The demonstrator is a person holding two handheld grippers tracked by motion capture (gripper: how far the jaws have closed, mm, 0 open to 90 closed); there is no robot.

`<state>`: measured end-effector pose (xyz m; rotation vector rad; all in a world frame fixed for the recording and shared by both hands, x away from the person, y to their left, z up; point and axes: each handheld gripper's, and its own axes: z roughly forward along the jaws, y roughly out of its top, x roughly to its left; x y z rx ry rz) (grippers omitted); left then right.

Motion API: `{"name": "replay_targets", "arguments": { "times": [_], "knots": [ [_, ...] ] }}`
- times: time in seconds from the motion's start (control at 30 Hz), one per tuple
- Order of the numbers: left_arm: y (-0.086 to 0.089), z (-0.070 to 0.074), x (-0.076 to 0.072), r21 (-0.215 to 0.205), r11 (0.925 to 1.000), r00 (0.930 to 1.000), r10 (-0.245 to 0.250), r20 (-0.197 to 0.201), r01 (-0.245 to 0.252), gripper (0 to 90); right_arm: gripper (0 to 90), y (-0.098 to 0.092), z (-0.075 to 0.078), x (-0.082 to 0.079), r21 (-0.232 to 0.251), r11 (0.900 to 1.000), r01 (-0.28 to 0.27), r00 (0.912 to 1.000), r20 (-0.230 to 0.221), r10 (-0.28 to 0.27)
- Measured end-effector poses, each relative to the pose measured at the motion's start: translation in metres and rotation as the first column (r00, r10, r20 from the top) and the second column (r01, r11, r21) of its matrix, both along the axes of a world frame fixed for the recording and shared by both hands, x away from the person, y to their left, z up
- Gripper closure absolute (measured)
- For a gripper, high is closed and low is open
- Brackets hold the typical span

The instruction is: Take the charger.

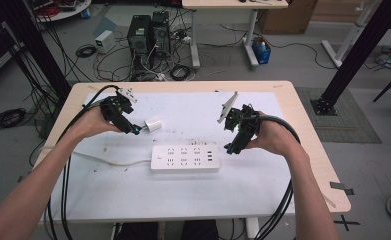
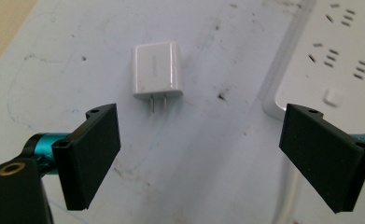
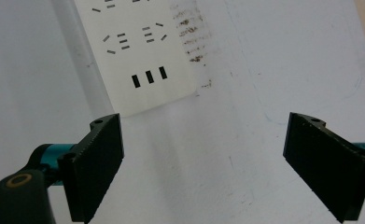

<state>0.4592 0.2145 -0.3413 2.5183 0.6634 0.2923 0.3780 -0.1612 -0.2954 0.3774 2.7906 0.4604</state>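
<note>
A small white plug adapter (image 1: pixel 153 124) lies flat on the white table cover, its two prongs pointing toward my left gripper (image 1: pixel 134 129). In the left gripper view the adapter (image 2: pixel 156 68) lies just beyond the wide-apart jaws of the left gripper (image 2: pixel 200 156), which is open and empty. A white power strip (image 1: pixel 185 158) lies in the middle of the table, its cord running off to the left. My right gripper (image 1: pixel 231 148) hovers just right of the strip's end, open. The strip's end with three USB slots (image 3: pixel 148 78) shows ahead of the right gripper (image 3: pixel 203 163).
The white cover (image 1: pixel 193 195) spans most of the wooden table (image 1: pixel 310 145). Dark smudges (image 3: pixel 189 32) mark the cover beside the strip. Gripper cables (image 1: pixel 63 200) trail off the front edge on both sides. Beyond the table stand computer towers (image 1: pixel 148 32) and loose floor cables.
</note>
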Motion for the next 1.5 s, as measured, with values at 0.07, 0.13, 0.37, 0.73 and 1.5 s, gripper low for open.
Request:
{"name": "replay_targets", "arguments": {
  "times": [0.07, 0.13, 0.37, 0.73, 1.5],
  "knots": [
    [-0.003, -0.013, 0.01, -0.026, 0.9993, 0.9995, 0.029, 0.012, -0.029, 14.4, 11.6, -0.001, -0.001, -0.002, 0.004, 1.0, 0.008, 1.0, 0.004, -0.008],
    [-0.005, -0.018, 0.013, -0.034, 0.9987, 0.9992, 0.039, 0.011, -0.038, 16.7, 11.7, -0.001, -0.001, -0.003, 0.007, 1.0, 0.009, 0.9999, 0.006, -0.009],
    [-0.018, -0.048, 0.031, -0.045, 0.9941, 0.9949, 0.099, 0.019, -0.098, 16.7, 11.7, -0.001, -0.004, -0.009, 0.011, 1.0, 0.023, 0.9997, 0.006, -0.023],
    [-0.019, -0.067, 0.042, -0.041, 0.99, 0.9909, 0.135, -0.009, -0.135, 19.4, 11.7, 0.0, -0.006, -0.012, 0.013, 0.999, 0.037, 0.9993, 0.008, -0.037],
    [-0.025, -0.079, 0.045, -0.015, 0.9954, 0.9955, 0.094, -0.009, -0.095, 36.6, 11.7, -0.002, -0.011, -0.011, 0.012, 0.999, 0.053, 0.9985, 0.012, -0.053]
  ]
}}
